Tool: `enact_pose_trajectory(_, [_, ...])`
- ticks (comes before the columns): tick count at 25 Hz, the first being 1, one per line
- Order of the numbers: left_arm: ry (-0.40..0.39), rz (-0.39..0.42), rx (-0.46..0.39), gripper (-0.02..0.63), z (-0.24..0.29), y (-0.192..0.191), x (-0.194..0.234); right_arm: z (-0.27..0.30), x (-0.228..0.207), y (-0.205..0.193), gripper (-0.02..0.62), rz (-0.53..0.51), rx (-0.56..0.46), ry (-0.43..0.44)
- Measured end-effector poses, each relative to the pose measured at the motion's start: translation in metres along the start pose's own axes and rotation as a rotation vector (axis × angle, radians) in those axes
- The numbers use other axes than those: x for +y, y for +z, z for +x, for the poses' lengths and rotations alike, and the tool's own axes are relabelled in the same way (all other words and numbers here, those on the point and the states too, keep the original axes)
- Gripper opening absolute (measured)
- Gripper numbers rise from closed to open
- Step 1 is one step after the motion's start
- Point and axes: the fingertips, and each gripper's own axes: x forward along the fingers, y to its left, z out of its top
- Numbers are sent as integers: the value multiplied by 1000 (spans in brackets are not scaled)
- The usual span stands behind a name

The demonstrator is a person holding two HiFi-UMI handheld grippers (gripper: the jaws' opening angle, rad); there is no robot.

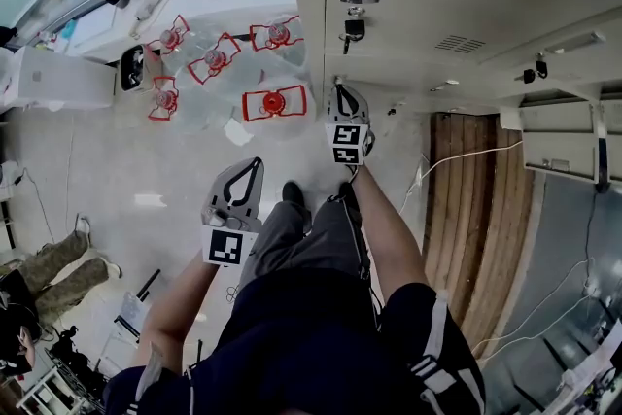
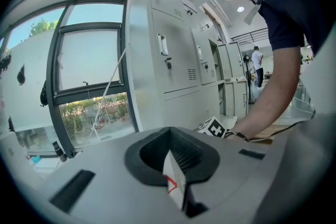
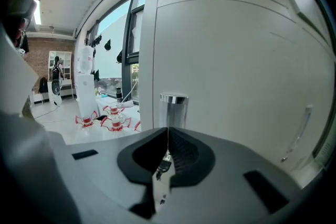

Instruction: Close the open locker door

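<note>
Our right gripper, fingers pressed together like the left gripper's, faced the locker door; a push seemed next.

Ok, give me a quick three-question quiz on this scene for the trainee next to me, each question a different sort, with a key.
1. True or false: the right gripper has its jaws wide apart.
2. What hangs just below the chrome handle on the locker door? A) a key B) a padlock C) a towel
3. Fill in: in the head view, the gripper nearer the locker door is the ____ one.

Key:
1. False. Its jaws are together.
2. A, a key.
3. Right. The left gripper is held further back.
</note>
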Motion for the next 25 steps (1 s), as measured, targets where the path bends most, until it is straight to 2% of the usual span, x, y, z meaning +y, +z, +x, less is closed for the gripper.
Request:
enact_pose_trajectory(4, [8,3,-21,5,2,11,-1,-23,0,7,2,5,-17,28])
enact_pose_trajectory(10, [15,-7,-50,5,1,38,-6,-82,0,44,-2,41,-71,78])
enact_pose_trajectory(16, [74,-162,-96,5,-2,63,-9,-148,-4,87,-2,40,-119,119])
enact_pose_trajectory(25, [173,-200,-105,5,-19,99,0,-231,-18,144,-2,2,-198,92])
